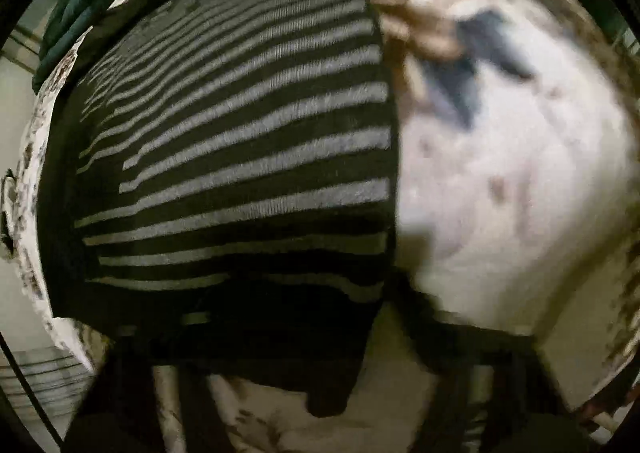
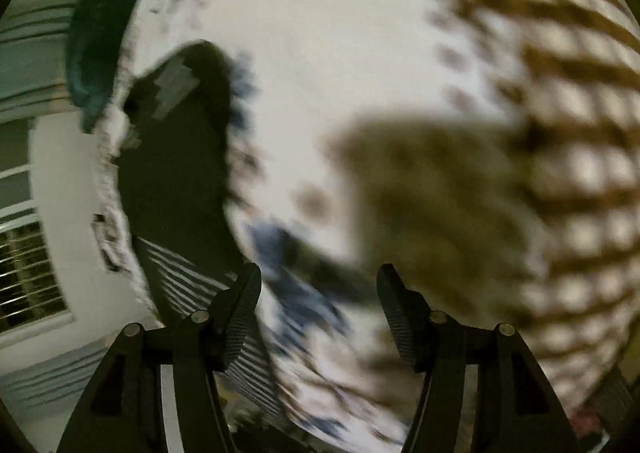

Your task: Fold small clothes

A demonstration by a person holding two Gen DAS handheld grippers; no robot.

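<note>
On the patterned bedcover [image 2: 320,33], the striped garment's [image 1: 240,157] fold risks slumping, since the right gripper [image 2: 318,293] gapes empty and the left gripper's hold is unreadable under dark cloth.

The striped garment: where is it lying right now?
The striped garment fills the left and centre of the left wrist view, spread on the patterned bedspread, with a dark green cloth beyond its far corner.

One striped garment [image 1: 240,157], one teal cloth [image 1: 92,1]
</note>
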